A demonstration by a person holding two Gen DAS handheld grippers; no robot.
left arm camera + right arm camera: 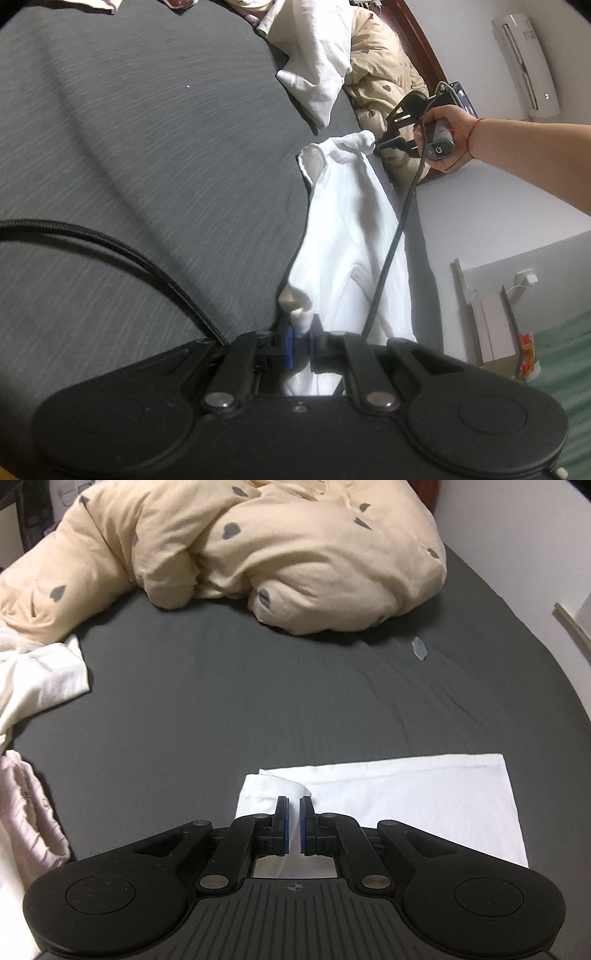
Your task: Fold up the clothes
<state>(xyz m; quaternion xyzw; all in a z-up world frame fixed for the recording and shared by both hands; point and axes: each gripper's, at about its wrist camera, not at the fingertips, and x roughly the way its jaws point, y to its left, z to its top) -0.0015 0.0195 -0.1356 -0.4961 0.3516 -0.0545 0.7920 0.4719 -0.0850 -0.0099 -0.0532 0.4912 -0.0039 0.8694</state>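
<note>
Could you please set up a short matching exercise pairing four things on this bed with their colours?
Things:
1. garment held by the left hand-held gripper and right hand-held gripper
2. duvet
3. bed sheet
4. bunched cloth

Colours:
A. dark grey
B. pale pink
C. white
D. beige with grey hearts

Pairs: 1-C, 2-D, 3-A, 4-B
</note>
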